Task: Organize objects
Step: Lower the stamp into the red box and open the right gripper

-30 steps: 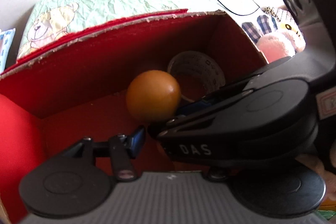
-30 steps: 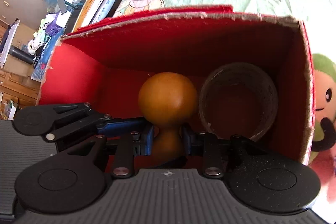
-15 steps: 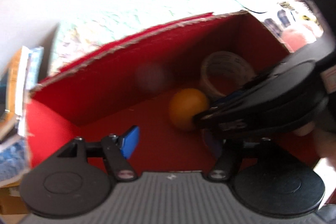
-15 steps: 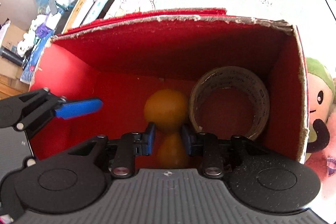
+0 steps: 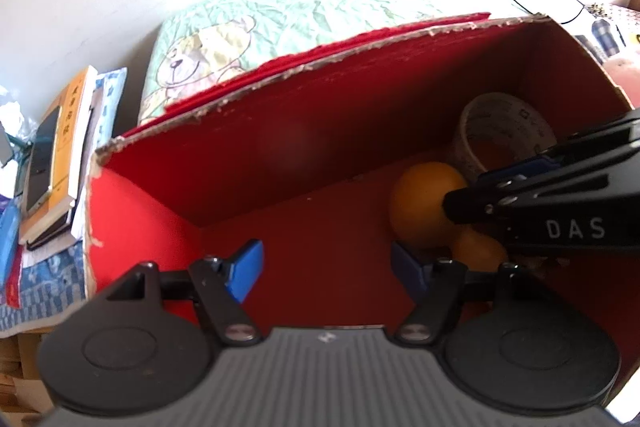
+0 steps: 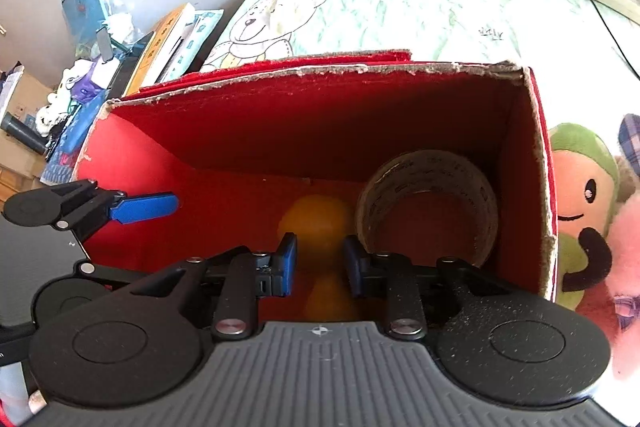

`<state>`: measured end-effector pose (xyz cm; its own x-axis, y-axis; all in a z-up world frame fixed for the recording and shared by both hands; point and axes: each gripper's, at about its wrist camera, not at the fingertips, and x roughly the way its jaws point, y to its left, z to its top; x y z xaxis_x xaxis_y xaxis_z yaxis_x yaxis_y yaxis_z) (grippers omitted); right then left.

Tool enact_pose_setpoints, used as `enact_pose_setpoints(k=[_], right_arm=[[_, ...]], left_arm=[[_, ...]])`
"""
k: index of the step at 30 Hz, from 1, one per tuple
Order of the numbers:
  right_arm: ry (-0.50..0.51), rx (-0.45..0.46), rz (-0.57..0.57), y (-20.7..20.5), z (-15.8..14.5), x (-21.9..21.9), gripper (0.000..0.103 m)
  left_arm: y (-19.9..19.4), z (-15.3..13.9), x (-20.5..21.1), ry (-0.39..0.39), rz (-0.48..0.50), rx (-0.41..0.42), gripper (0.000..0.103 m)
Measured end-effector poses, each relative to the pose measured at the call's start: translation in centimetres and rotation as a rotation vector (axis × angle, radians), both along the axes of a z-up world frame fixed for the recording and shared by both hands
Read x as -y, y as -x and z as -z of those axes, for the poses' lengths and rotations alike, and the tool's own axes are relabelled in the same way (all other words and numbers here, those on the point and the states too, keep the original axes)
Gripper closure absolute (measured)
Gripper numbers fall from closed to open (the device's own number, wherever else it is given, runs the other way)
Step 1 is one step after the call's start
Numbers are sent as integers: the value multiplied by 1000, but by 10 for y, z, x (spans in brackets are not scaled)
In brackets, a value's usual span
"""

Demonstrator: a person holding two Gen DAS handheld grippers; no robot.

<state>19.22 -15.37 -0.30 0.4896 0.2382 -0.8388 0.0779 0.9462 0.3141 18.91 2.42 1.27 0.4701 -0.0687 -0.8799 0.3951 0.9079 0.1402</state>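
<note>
Your right gripper reaches down into the red cardboard box, with its jaws narrow around the waist of the orange gourd-shaped wooden piece. These jaws have just been closing. The piece is blurred between the blue pads, so I cannot tell if they really press on it or only stand close beside it.

The waist is the thinnest part, so I think you hold there because the round lobes above and below stop the piece from slipping out.

The piece is low in the right half of the box, just beside the roll of clear packing tape that leans in the far right corner. Putting it there keeps the small things together, I think.

Your left gripper has its jaws wide apart over the bare red floor, with nothing between them. They have just been opening.

The left view shows the piece sharply from the side, both lobes, with the right gripper's tips at it. The right view hides the lower lobe partly behind its own fingers. Only the right view shows the green and orange plush toy just outside the box's right wall.
</note>
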Motion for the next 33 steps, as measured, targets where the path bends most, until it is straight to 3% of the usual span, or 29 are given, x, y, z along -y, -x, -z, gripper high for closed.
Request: enact_pose_setpoints(k=[7,17,33], right_arm=[[118,25,-33,2,-4,-14,81],[117,22,13,4,-2,-12,92],[184,13,0,2,-1,-20,99]], left_arm=[[2,1,2,-34,-6,42,29],[8,1,5,-46,-4,77,29],[15,-4,-1,-55,-20,124,28]])
